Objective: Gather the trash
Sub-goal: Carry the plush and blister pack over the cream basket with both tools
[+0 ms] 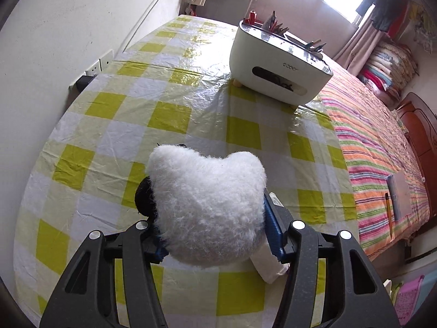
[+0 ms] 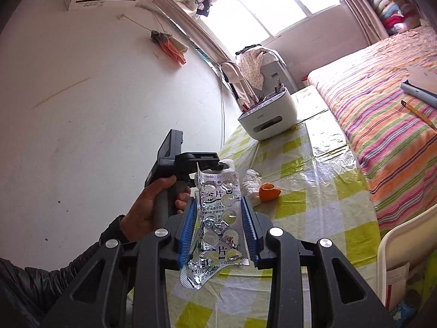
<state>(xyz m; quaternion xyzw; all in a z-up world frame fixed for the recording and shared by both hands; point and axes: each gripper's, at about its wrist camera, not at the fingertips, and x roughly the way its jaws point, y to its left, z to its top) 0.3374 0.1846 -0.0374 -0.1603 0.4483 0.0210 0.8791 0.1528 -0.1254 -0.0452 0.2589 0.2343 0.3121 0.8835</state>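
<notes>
My left gripper (image 1: 210,205) is shut on a white fluffy plush piece (image 1: 207,205) with a black part at its left, held above the yellow-checked tablecloth (image 1: 164,109). My right gripper (image 2: 220,205) is shut on an empty silver blister pack (image 2: 218,218), held above the table. In the right wrist view the left gripper (image 2: 196,164) and the hand holding it show just beyond the pack. An orange peel (image 2: 269,191) and a crumpled white tissue (image 2: 251,183) lie on the tablecloth (image 2: 314,169) past my right gripper.
A white desktop box (image 1: 275,63) with pencils stuck in its top stands at the table's far end, also in the right wrist view (image 2: 269,117). A striped bed (image 1: 382,164) with a pencil (image 1: 389,216) and a case lies right. A white wall (image 1: 54,54) runs along the left.
</notes>
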